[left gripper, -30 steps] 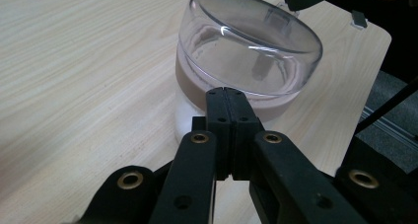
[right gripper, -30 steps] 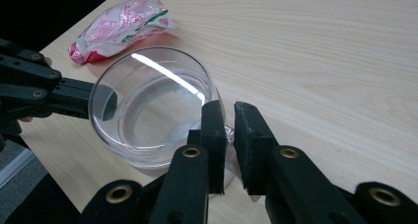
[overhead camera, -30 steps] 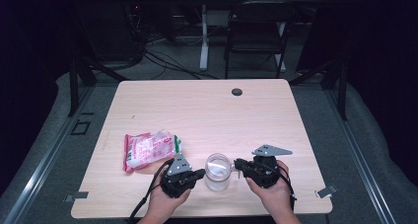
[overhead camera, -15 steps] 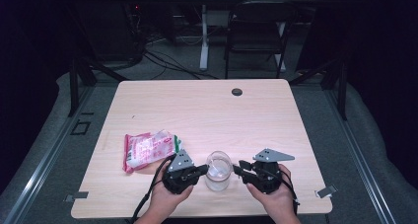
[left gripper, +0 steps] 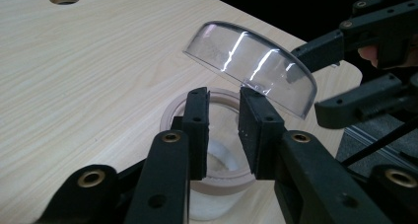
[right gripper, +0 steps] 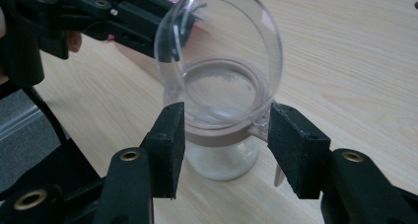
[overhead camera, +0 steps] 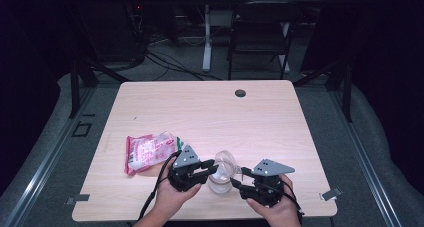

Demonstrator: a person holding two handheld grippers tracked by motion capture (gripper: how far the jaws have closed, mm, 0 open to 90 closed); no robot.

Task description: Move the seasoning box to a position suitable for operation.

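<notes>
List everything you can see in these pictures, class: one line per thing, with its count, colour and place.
table: one, pale wood, centre
cable hole: one, dark, table's far edge
packet: one, pink and white, near left of the table
jar: one, clear with a tan collar, near edge between the claws
lid: one, clear dome, tilted open over the jar
chair: one, black, behind the table
hands: two, left hand and right hand, at the near edge
left claw: one, black, by the lid's lower edge, jaws just been opening, narrow gap
right claw: one, black, astride the jar, jaws just been opening, wide
</notes>
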